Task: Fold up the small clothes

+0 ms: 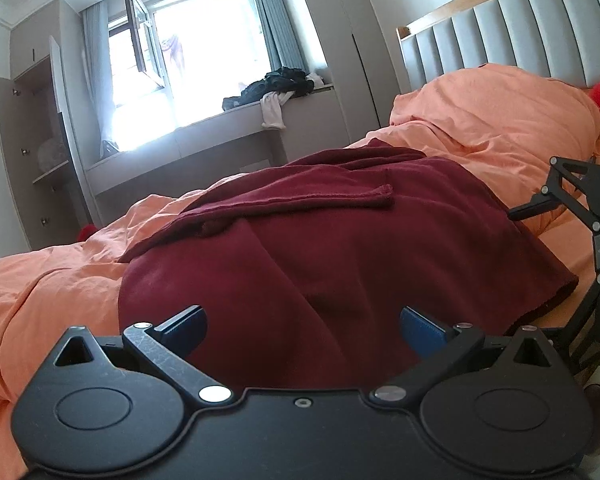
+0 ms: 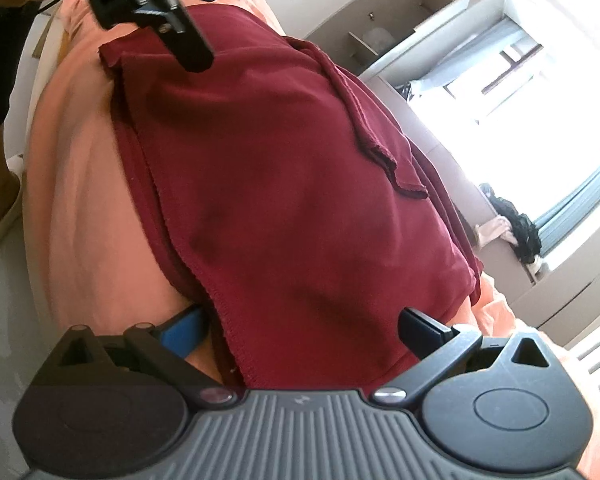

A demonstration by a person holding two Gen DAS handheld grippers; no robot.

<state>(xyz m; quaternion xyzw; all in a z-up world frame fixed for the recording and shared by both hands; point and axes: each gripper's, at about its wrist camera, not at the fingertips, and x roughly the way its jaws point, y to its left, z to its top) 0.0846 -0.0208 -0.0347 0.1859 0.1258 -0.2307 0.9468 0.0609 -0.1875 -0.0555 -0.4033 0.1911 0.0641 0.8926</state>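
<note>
Showing both tongs spread wide at the near hems of a dark red knit garment point(image 1: 340, 248) lying on an orange bedspread point(image 1: 52, 288). Left tongs point(image 1: 303, 322): released, blue pads well apart, nothing clamped; the cloth lies at twelve o'clock, filling the gap between the pads, though contact cannot be told. Right tongs point(image 2: 303, 326): likewise released; the stitched hem of the garment hangs between the fingers, with the left-hand blue pad point(image 2: 182, 328) tucked just under the cloth edge, so this one looks nearer to a grasp. In the right wrist view the garment's long axis runs from six o'clock toward eleven o'clock, where the left tongs hover over its far corner. A folded-over flap point(image 2: 374, 128) lies on top toward one o'clock.
</note>
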